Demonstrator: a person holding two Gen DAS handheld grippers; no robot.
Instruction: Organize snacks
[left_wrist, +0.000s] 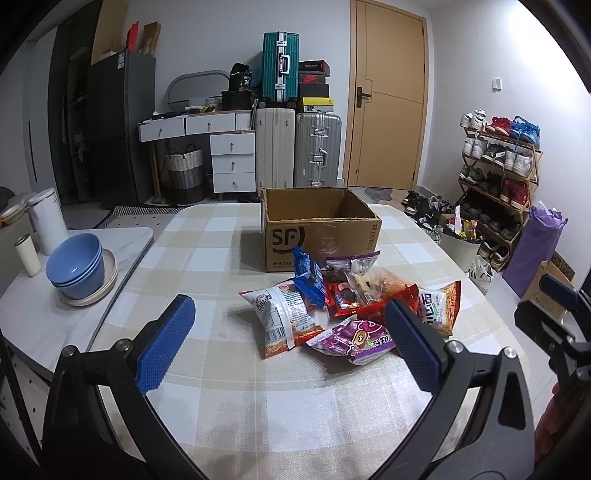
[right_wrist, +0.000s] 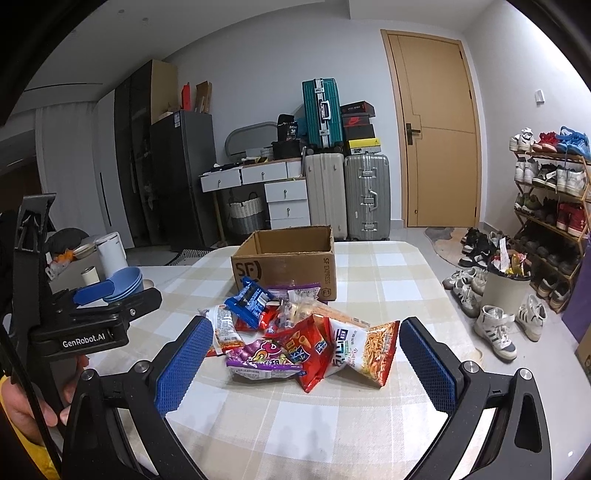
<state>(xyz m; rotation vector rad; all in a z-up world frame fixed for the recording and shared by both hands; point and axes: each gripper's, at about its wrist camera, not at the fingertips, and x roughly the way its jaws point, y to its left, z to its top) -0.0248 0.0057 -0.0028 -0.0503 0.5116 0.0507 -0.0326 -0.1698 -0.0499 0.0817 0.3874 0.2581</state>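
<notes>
A pile of snack bags lies on the checked tablecloth in front of an open, seemingly empty cardboard box. The pile holds a white-and-red bag, a blue packet, a purple bag, a red bag and a noodle-snack bag. My left gripper hovers open just short of the pile. My right gripper is open too, facing the pile from the near right. Each gripper shows at the edge of the other's view, the left gripper and the right gripper.
Stacked blue bowls, a white canister and a small can stand on the table's left part. To the right, off the table, are a full bin, loose shoes and a shoe rack. Suitcases and drawers line the far wall.
</notes>
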